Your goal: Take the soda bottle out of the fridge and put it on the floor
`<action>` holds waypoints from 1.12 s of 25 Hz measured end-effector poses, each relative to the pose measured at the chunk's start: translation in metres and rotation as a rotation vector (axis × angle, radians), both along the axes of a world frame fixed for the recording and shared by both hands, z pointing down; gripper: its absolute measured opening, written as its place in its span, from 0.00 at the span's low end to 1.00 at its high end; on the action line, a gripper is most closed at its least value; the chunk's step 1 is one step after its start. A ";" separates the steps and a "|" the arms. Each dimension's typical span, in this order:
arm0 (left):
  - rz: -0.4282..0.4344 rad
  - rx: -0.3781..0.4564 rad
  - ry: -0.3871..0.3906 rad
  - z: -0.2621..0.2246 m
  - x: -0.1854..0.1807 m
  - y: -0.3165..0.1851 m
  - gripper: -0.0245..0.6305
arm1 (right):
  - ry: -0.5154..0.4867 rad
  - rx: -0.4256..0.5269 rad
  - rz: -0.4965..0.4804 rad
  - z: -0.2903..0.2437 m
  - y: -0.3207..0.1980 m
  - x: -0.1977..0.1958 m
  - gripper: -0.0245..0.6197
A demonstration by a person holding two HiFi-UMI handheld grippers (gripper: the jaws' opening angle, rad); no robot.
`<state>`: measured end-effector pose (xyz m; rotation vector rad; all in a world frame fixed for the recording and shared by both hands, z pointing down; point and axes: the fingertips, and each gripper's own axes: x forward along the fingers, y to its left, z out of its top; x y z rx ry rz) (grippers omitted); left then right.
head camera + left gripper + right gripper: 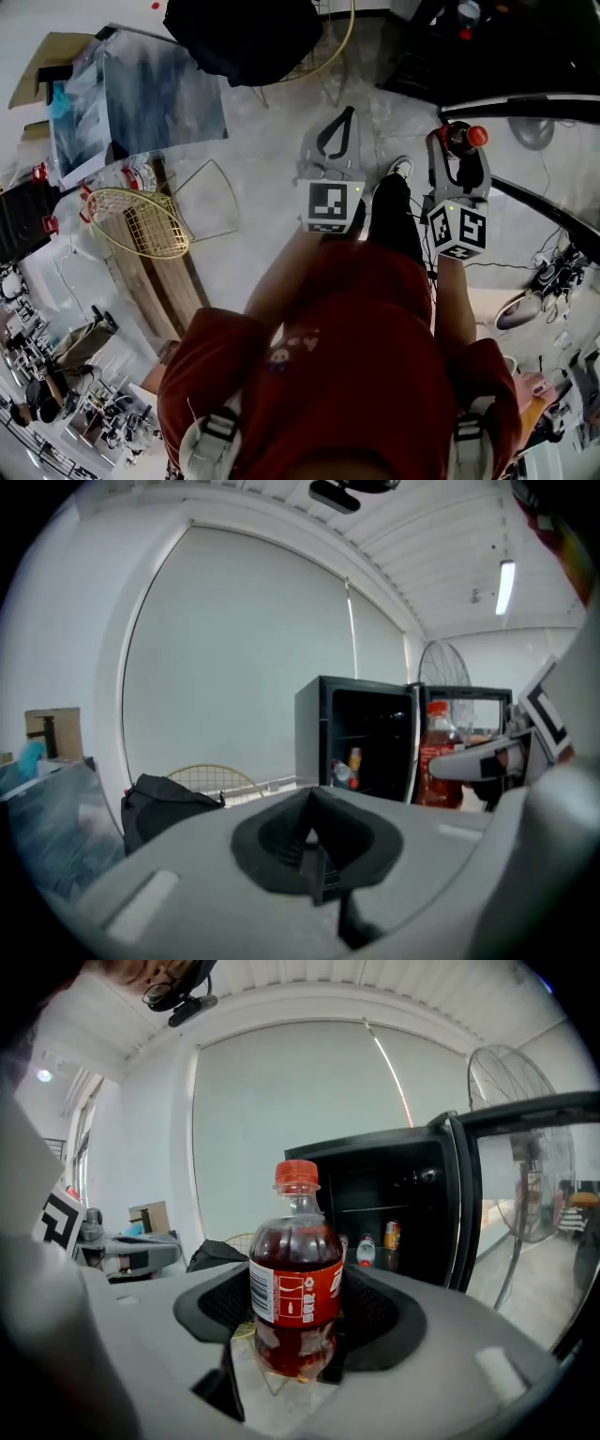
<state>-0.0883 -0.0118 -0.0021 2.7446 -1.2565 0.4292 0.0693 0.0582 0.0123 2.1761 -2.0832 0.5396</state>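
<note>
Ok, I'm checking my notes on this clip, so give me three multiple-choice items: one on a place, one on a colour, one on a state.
1. Where is the bottle?
A on the floor
B in the right tongs
C inside the fridge
2. Its cap is:
A blue
B red
C white
3. The fridge door is:
A shut
B missing
C open
Answers: B, the pads clamp its lower body; B, red shows above the clear neck; C, it stands swung aside from the dark inside.
</note>
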 end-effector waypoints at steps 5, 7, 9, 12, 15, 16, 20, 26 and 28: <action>0.041 0.056 0.005 -0.034 -0.002 0.006 0.04 | 0.030 0.049 0.025 -0.045 0.010 -0.002 0.50; 0.055 0.071 -0.011 -0.042 0.006 0.010 0.04 | 0.051 0.062 0.013 -0.060 0.014 0.006 0.50; 0.047 0.091 -0.012 -0.056 0.013 0.014 0.04 | 0.046 0.077 -0.011 -0.073 0.018 0.013 0.50; 0.024 0.114 -0.003 -0.076 0.022 0.018 0.04 | 0.054 0.098 -0.043 -0.089 0.024 0.024 0.50; 0.006 0.115 -0.001 -0.085 0.026 0.023 0.04 | 0.064 0.110 -0.062 -0.098 0.031 0.030 0.50; -0.002 0.115 -0.001 -0.086 0.027 0.024 0.04 | 0.057 0.114 -0.069 -0.100 0.032 0.032 0.50; -0.034 0.113 -0.005 -0.087 0.031 0.029 0.04 | 0.044 0.116 -0.103 -0.100 0.036 0.038 0.50; -0.089 0.122 -0.013 -0.091 0.025 0.031 0.04 | 0.041 0.099 -0.183 -0.095 0.030 0.032 0.50; -0.109 0.121 -0.016 -0.090 0.021 0.029 0.04 | 0.048 0.099 -0.212 -0.093 0.026 0.026 0.50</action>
